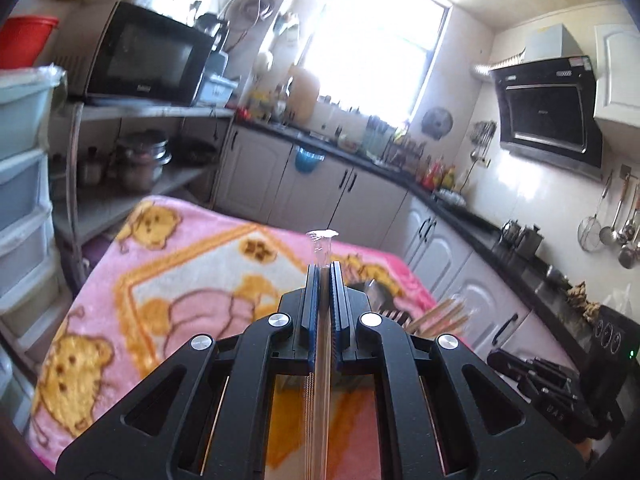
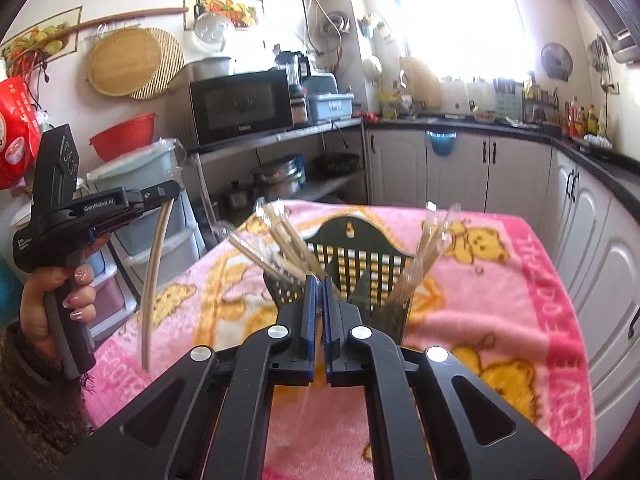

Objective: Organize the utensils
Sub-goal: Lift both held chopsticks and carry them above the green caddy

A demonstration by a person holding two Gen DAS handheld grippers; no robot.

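right claw (image 2: pixel 319 280): nearest the lens in the right wrist view, low centre of the frame; its blue pads stand almost together with only a thin slit between them, and nothing can be seen pinched there. it seems to be waiting, not working.
left claw (image 1: pixel 325 266): nearest the lens in the left wrist view, low centre; closed tight on a pair of wrapped chopsticks (image 1: pixel 321 320), which run back between the pads toward the camera, the clear wrapper tip poking out ahead.
left claw, seen from the right (image 2: pixel 166 194): at the left edge of the frame, held up off the blanket; the chopsticks (image 2: pixel 154 268) hang down from it, likely lifted so they can be carried to the basket.
left hand (image 2: pixel 60 300): lower left of the right wrist view, fingers wrapped round the grip, the tool pointing toward the middle of the frame.
basket (image 2: pixel 352 248): dark, slotted, standing upright at the centre of the frame just beyond the right claw; it appears to be where the utensils go.
chopsticks in basket (image 2: pixel 280 240): one bundle leans left, another (image 2: pixel 430 244) leans right, both already inside.
blanket (image 2: pixel 500 300): pink with bears, covering the counter under the basket.
task so far: judged partly done; the held pair is not yet in.
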